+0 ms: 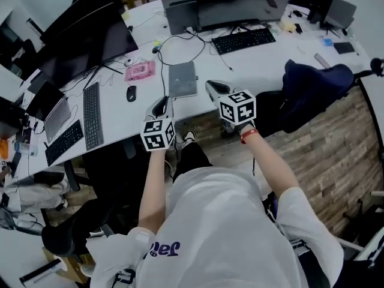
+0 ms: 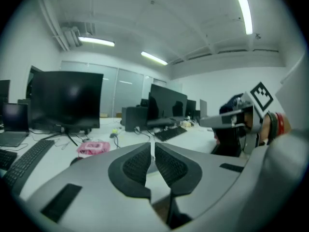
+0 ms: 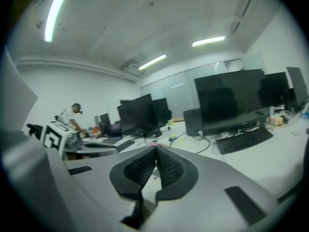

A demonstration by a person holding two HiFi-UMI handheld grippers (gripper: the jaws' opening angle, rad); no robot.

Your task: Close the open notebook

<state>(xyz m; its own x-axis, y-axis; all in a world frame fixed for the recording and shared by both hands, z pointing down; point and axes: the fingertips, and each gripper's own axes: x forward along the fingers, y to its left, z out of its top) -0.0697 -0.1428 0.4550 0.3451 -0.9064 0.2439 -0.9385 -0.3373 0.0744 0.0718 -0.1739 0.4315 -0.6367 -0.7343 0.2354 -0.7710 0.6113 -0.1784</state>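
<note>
A white shirt with a scrap of blue lettering, too partial to read, fills the near foreground. Ahead of it, the left gripper and right gripper are held over the desk edge, each with its jaws brought together on nothing. Each carries a cube of black-and-white square markers. The notebook lies flat on the desk between the 2, grey cover up, touched by neither. A pink case and a mouse sit left of it.

grey notebook lies between left gripper and right gripper.
</note>
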